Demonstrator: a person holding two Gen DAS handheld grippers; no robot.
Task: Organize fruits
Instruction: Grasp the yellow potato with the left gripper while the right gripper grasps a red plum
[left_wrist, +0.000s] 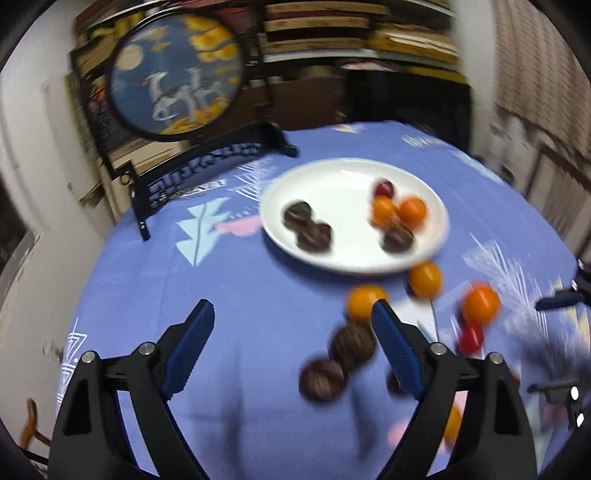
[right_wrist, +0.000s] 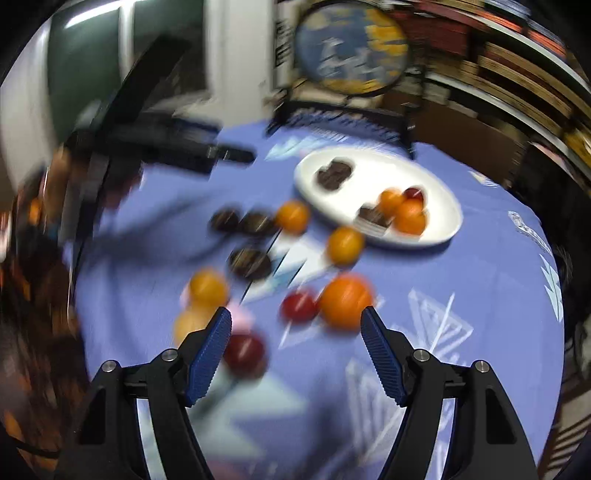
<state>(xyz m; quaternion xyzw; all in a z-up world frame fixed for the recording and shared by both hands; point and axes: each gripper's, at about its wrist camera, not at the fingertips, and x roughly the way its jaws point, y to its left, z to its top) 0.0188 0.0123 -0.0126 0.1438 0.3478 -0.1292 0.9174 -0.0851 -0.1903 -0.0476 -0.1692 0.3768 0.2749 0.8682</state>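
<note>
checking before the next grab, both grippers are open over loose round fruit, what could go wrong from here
1. The loose fruits on the tablecloth are round; a finger nudging the big orange fruit by the open right gripper could roll it away.
2. The open left gripper has an orange fruit right by one finger, with brown walnuts alongside, so it may bump neighbours.
3. Both views are motion-blurred, so aim may be off.

Left gripper jaws wide, nothing between. White plate upper center holds fruits; loose oranges right of center.
</note>
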